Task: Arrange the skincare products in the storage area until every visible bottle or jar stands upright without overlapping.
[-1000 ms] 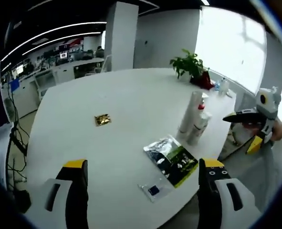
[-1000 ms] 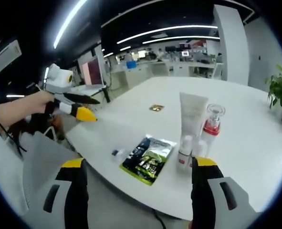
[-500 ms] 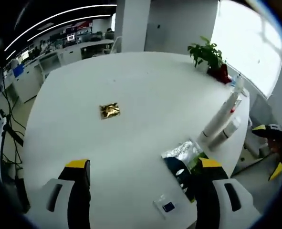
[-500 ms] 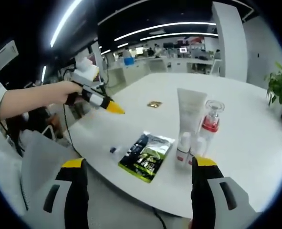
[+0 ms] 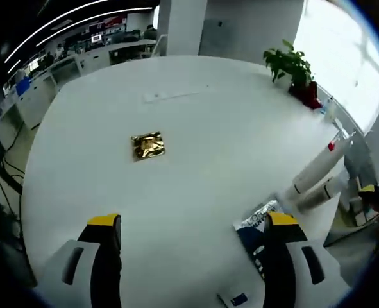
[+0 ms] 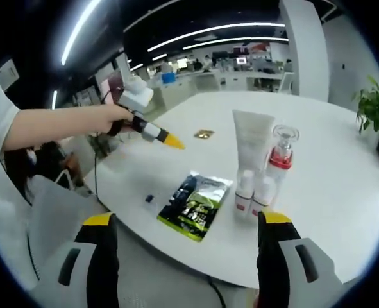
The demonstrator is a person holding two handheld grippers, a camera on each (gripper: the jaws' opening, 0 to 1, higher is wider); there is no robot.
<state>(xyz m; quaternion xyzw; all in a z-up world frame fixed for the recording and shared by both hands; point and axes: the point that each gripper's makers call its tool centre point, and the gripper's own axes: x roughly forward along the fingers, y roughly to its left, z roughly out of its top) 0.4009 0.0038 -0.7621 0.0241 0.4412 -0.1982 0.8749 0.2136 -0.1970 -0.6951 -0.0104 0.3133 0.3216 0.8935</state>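
White table [image 6: 343, 212], one tube [image 6: 253, 138], three bottles [image 6: 280, 154], one green sachet [image 6: 195, 206], one gold packet [image 5: 148, 145], both grippers' jaws open, empty.

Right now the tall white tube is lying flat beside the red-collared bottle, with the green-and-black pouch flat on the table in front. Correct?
Not quite. The tall white tube is standing upright, not lying flat; the right gripper view shows it. It does stand beside the red-collared bottle, and the green-and-black pouch lies flat on the table in front of them.
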